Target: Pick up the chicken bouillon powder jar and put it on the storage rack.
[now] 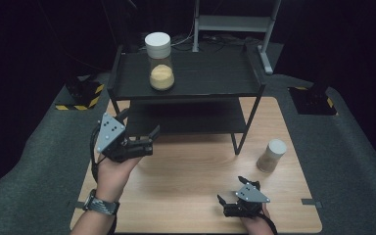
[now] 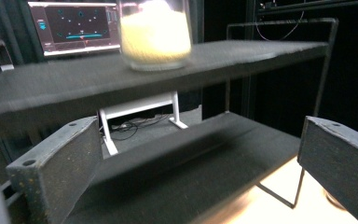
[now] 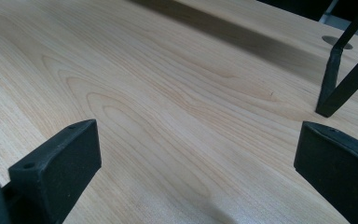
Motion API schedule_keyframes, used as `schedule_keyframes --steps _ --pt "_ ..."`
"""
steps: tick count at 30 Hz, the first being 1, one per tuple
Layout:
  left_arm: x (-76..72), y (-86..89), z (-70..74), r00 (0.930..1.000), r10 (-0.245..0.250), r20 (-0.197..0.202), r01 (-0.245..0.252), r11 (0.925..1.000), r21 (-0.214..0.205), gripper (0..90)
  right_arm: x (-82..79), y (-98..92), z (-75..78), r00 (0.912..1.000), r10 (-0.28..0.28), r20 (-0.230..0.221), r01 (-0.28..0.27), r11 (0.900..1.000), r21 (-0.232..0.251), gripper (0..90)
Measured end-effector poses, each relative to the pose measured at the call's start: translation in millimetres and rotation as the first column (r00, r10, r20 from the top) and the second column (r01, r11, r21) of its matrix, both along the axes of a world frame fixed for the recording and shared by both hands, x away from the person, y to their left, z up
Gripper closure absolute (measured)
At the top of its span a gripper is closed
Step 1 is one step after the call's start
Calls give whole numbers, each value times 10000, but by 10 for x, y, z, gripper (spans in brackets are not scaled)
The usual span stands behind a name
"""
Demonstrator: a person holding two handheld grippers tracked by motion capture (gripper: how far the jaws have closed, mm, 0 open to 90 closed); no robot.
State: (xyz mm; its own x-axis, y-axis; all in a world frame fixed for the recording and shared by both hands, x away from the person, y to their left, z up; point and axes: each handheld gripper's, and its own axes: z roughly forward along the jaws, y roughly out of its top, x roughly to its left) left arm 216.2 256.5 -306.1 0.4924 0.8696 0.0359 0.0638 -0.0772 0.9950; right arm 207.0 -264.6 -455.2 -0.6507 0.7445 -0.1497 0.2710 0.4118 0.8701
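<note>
A clear jar [image 1: 160, 63] with a white lid and yellow grains stands at the left of the black rack's top shelf [image 1: 210, 73]. A second white-lidded jar [image 1: 271, 155] stands on the wooden table [image 1: 191, 166] to the right of the rack. My left gripper [image 1: 139, 125] hovers in front of the rack's lower shelf [image 1: 186, 117], open and empty. In the left gripper view the gripper [image 2: 200, 172] faces the lower shelf [image 2: 191, 154], with the jar [image 2: 154, 32] above on the top shelf. My right gripper [image 1: 231, 190] is low over the table's near right part, open; in its own view the gripper [image 3: 196, 177] holds nothing.
A rack leg [image 3: 340, 79] stands on the table ahead and to the right of my right gripper. A lit monitor [image 2: 70, 25] sits behind the rack. Grey floor [image 1: 44, 147] surrounds the table, with a metal stand [image 1: 235, 24] at the back.
</note>
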Motion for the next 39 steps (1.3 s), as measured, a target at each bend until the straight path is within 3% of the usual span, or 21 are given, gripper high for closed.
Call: schedule_keyframes --steps 11,20,23,30,34,39 --pt "-201 -42 -439 9993 -94 -367 105 9995 305 4 -3 3 -1 10000 3 15 -3 10000 -15 0" --pt "-291 2 -849 9953 -82 -962 113 9994 323 4 -8 4 -5 10000 -20 42 20 10000 -5 0" --pt "-315 15 -962 9936 12 -1132 50 9985 539 4 -11 8 -4 10000 -35 50 35 10000 -21 0" --pt "-344 38 -1237 9868 217 -1604 -70 9958 917 4 -19 14 -8 9999 -81 86 81 10000 -24 0" --pt "-308 37 -1368 9782 330 -2050 -24 9891 1475 4 -29 20 -11 9998 -145 117 145 9999 -22 0" --pt "-292 49 -1472 9706 467 -2360 -29 9832 1827 4 -38 46 -7 9997 -211 144 213 9997 -129 0"
